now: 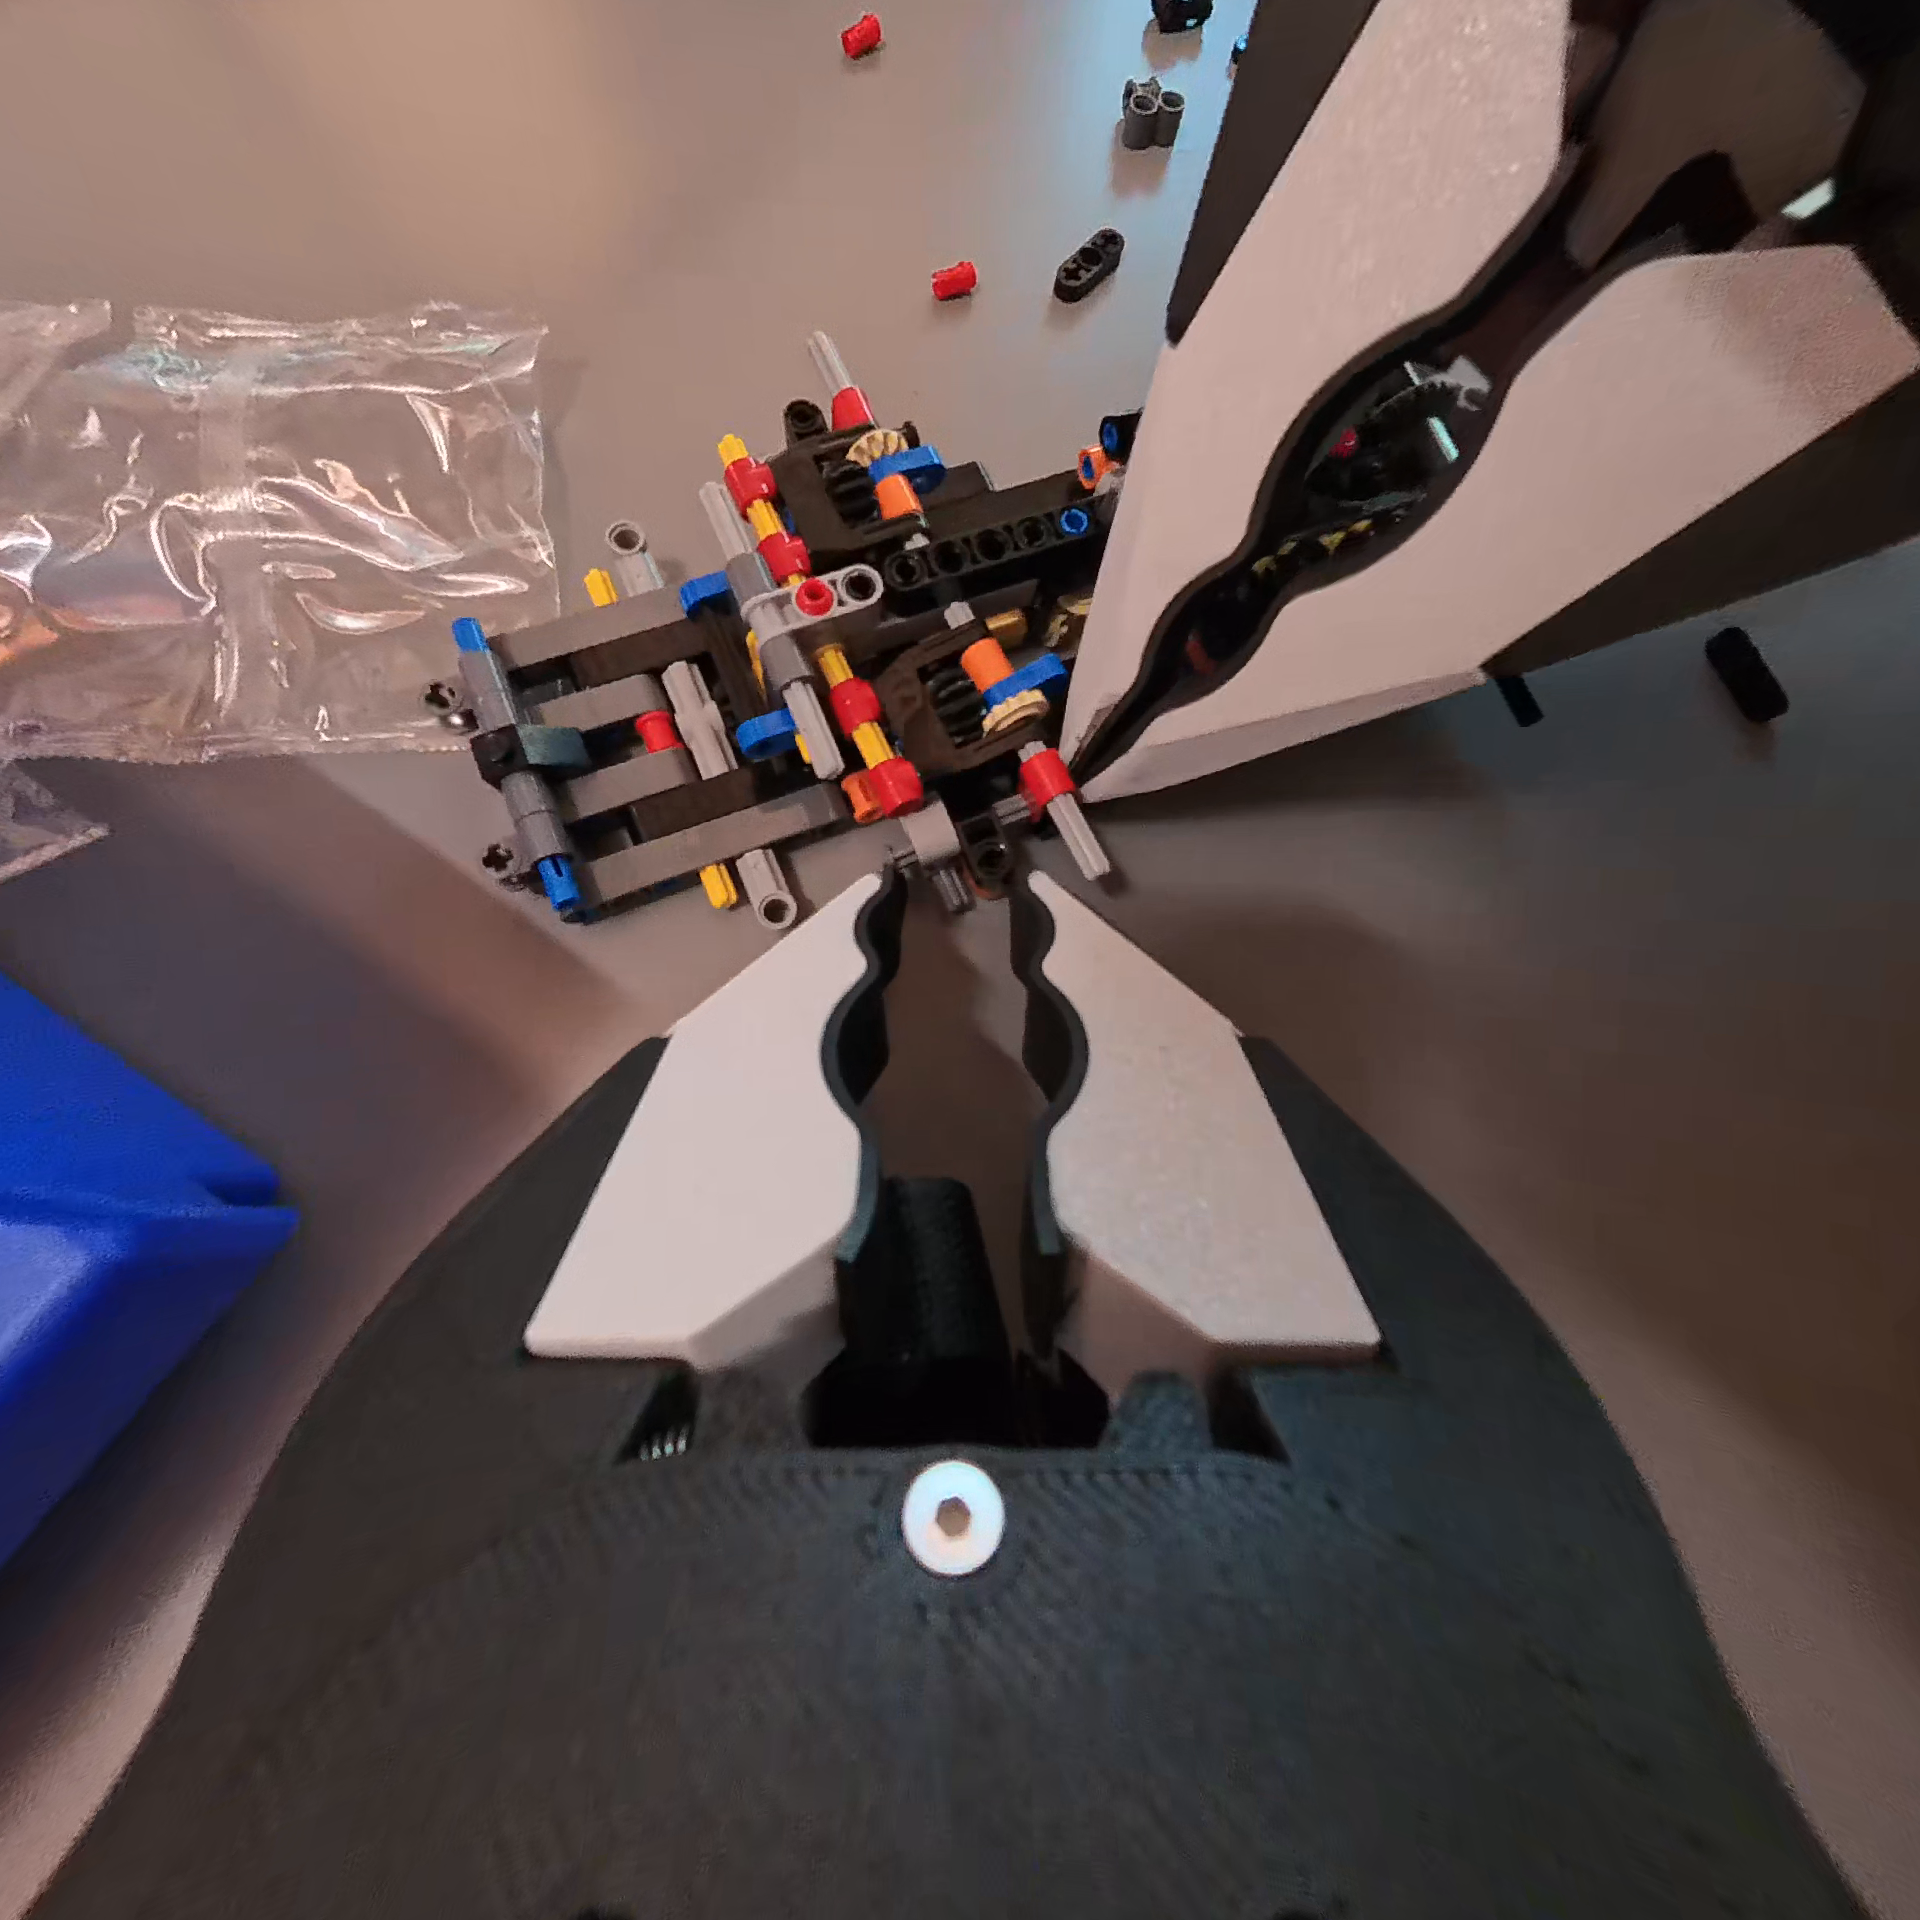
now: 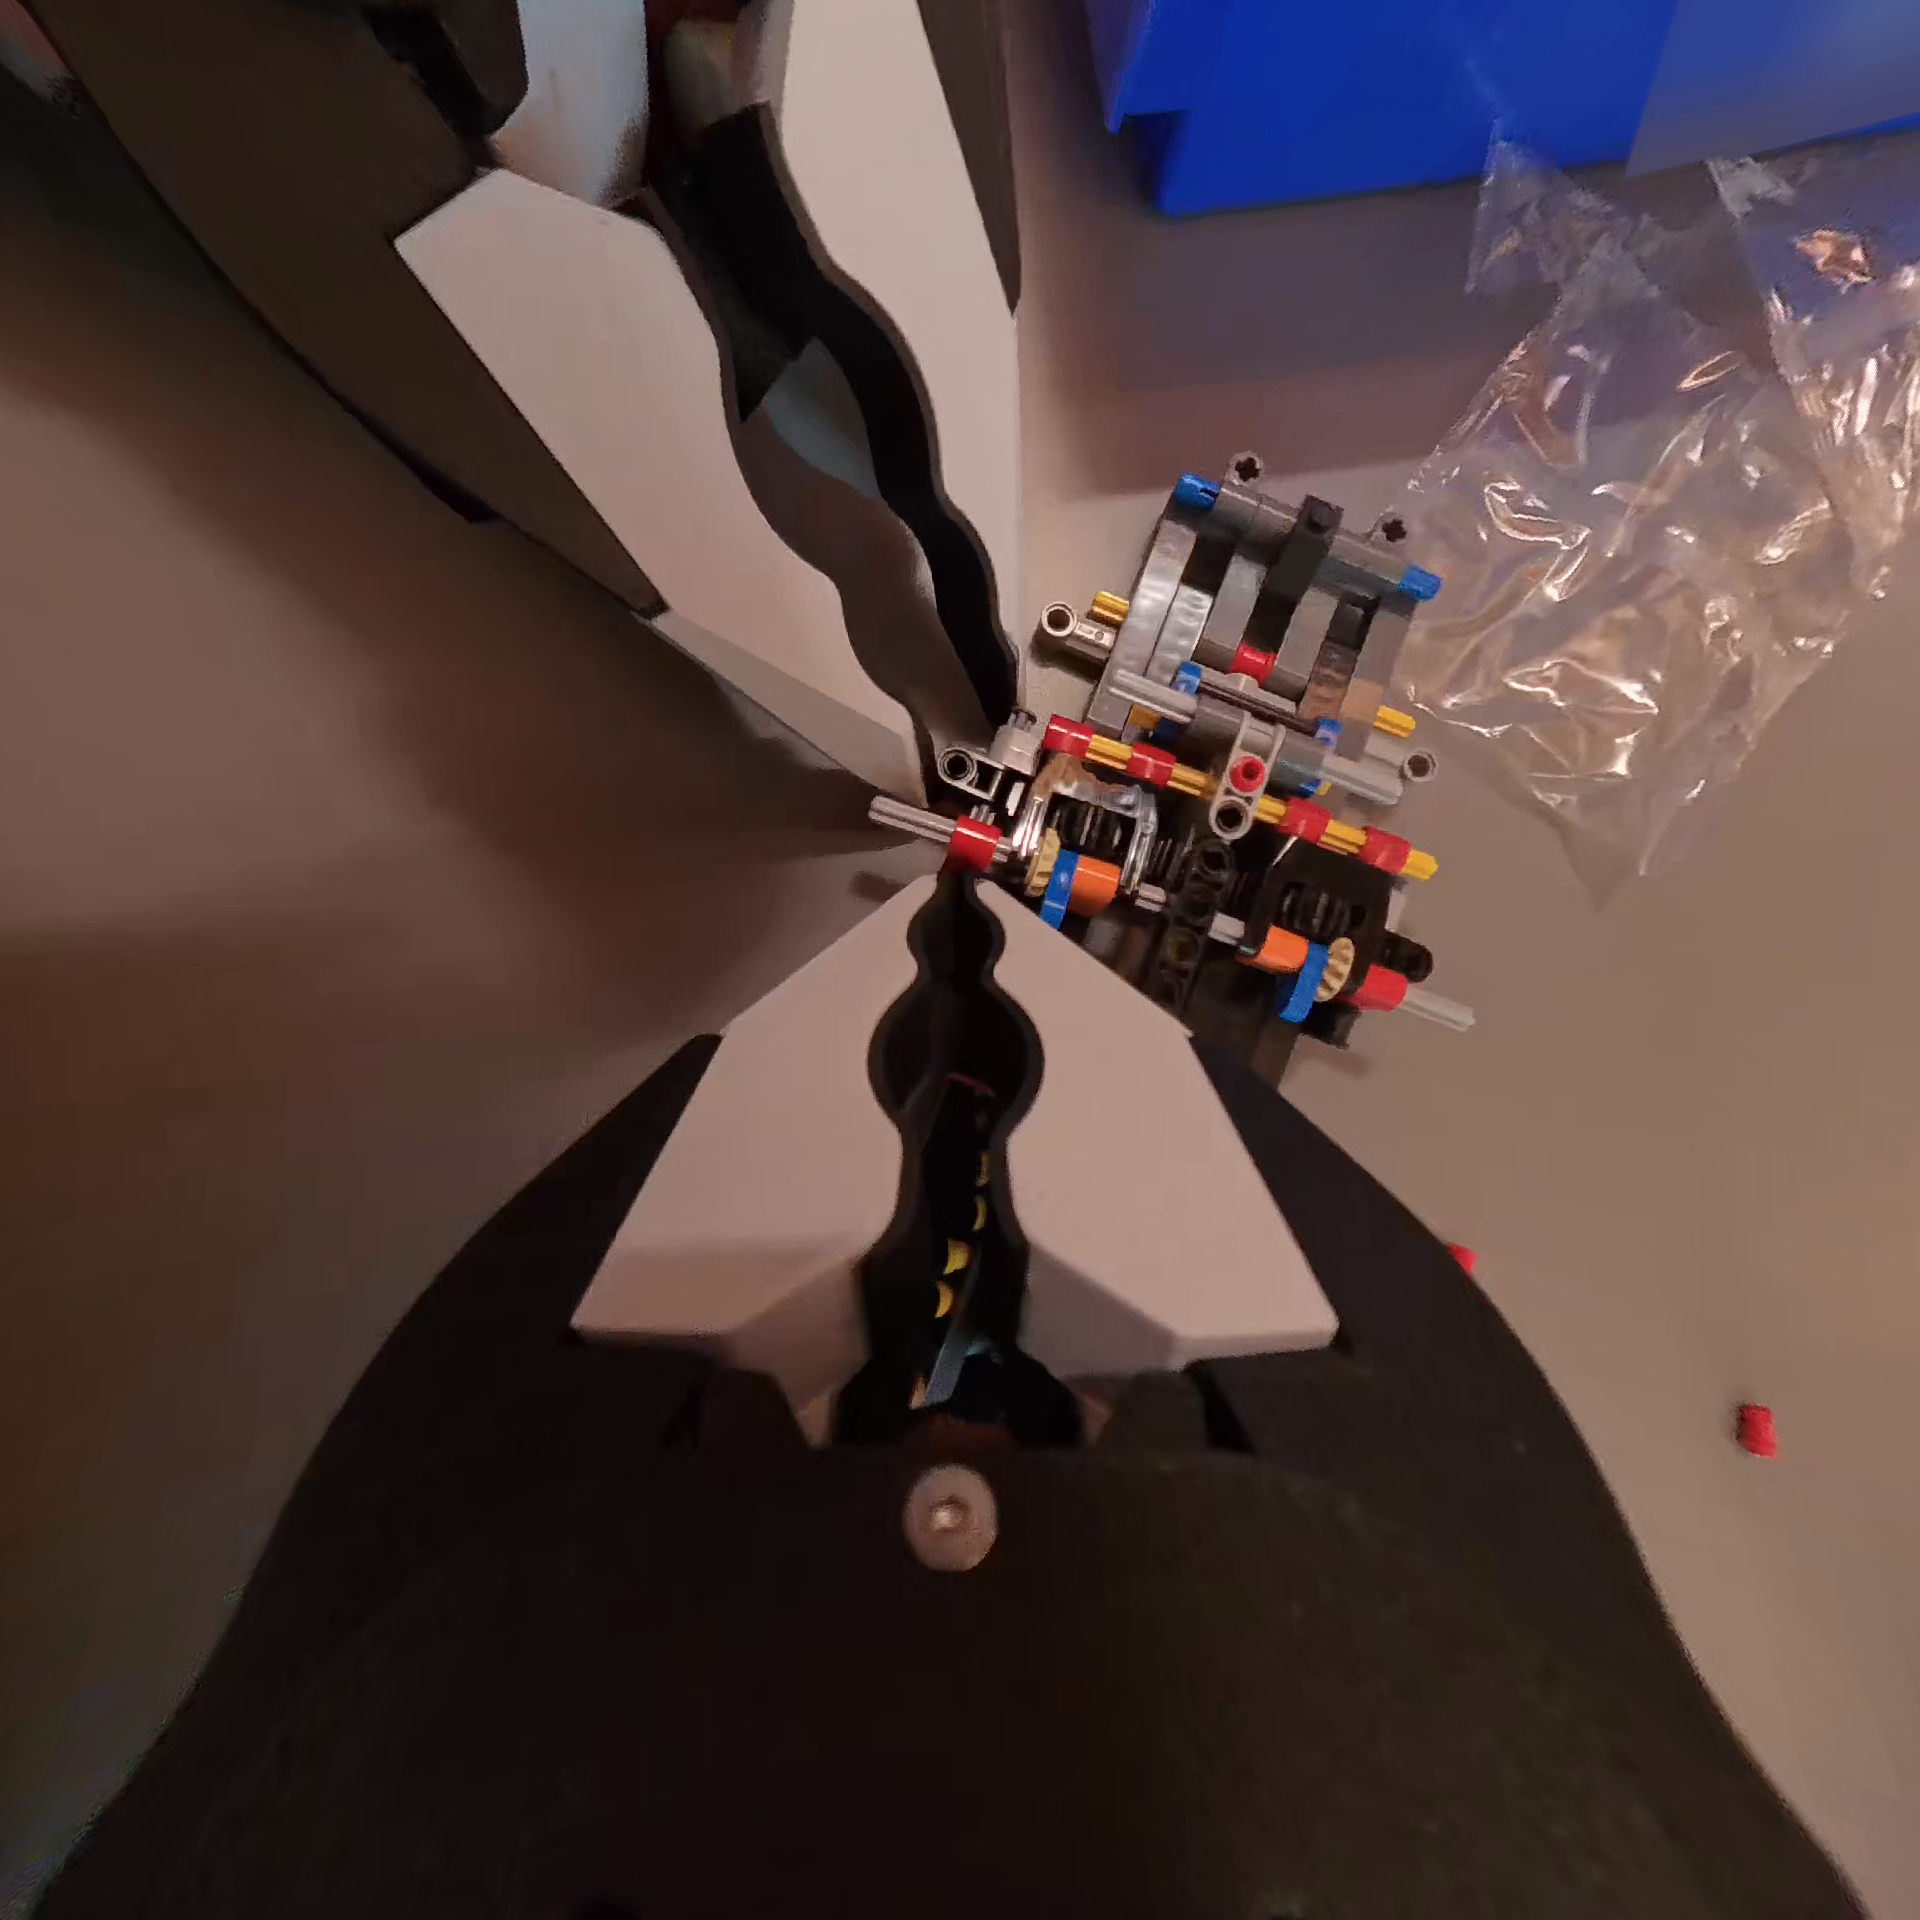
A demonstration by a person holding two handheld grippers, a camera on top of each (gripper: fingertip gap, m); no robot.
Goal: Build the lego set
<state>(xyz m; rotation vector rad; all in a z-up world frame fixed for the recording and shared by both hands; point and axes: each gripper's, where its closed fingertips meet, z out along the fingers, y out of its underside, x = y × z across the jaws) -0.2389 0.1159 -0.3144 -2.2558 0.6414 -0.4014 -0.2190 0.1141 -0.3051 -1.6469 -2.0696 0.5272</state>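
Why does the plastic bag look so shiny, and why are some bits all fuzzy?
Left wrist view: the clear plastic bag throws back white glare, and the blue box at the edge is smeared by the wide lens. Right wrist view: the other tongs look soft and stretched up close, while the lego build stays fairly sharp.

Bag, bin and tabletop around the work area

A crumpled clear plastic bag (image 1: pixel 281 520) lies flat at the left of the left wrist view and at the upper right of the right wrist view, just below a blue bin (image 2: pixel 1382 94) along that view's top edge. In the left wrist view the bin fills the lower left. Both rest on a plain grey-beige table (image 1: pixel 343 166).
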